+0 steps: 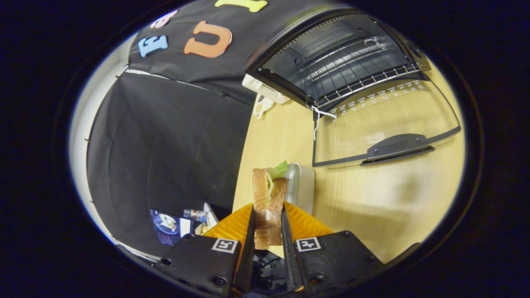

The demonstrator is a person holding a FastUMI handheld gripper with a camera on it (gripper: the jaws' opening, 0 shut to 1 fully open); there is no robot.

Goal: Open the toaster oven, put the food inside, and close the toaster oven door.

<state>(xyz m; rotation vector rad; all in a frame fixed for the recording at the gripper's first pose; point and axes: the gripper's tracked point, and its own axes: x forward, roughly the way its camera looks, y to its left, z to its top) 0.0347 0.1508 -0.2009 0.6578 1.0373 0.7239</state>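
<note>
The gripper (268, 225) has its jaws pinching a sandwich (269, 198), both fingers pressed on the bread slices, with lettuce poking out at the top. The sandwich is held up off the wooden desk (414, 207), just in front of a pale tray (302, 188) that sits near the desk's edge beside the black cloth. Beyond the fingers, toward the desk's far side, the toaster oven (339, 54) stands with its glass door (385, 124) dropped fully open and lying flat over the desk, handle (397, 147) nearest the gripper. The wire rack (360, 80) inside looks bare. So the opening appears done and the food is picked up; what is left, as far as one can judge, is carrying the sandwich to the rack, letting go, and swinging the door shut.
</note>
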